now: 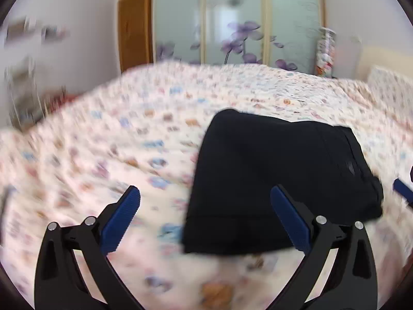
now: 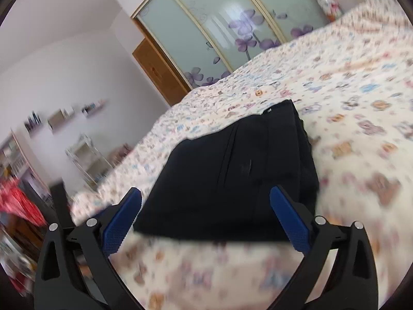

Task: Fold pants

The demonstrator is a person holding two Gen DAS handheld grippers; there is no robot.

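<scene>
Black pants [image 1: 273,180] lie folded into a compact rectangle on the patterned bedspread [image 1: 116,142]. My left gripper [image 1: 205,193] is open and empty, raised above the near left edge of the pants. My right gripper [image 2: 205,196] is open and empty, raised over the near edge of the pants [image 2: 232,180]. A blue fingertip of the right gripper [image 1: 402,191] shows at the right edge of the left wrist view.
The bed [image 2: 348,103] spreads wide around the pants. A wardrobe with glass flower doors [image 1: 232,25] and a wooden door [image 1: 134,31] stand behind the bed. Shelves and a wire rack [image 2: 85,160] line the left wall.
</scene>
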